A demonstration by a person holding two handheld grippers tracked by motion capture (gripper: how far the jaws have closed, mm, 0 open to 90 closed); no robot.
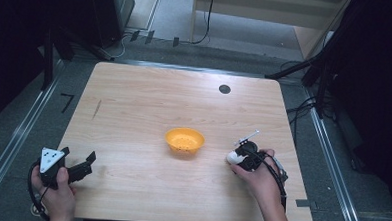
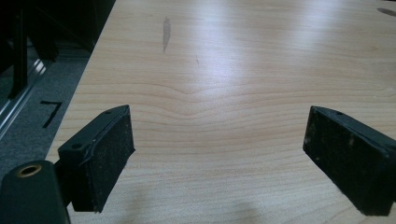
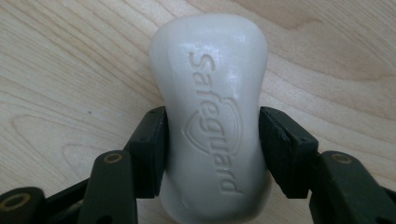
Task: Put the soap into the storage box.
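Right gripper view: we keep the right gripper (image 3: pixel 212 154) clamped squarely across the soap bar (image 3: pixel 212 112); left gripper (image 2: pixel 219 158) jaws apart.

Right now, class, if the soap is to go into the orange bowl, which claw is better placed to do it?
The right claw: it is shut on the soap just right of the bowl. The left claw is open, holds nothing, and lies farther off.
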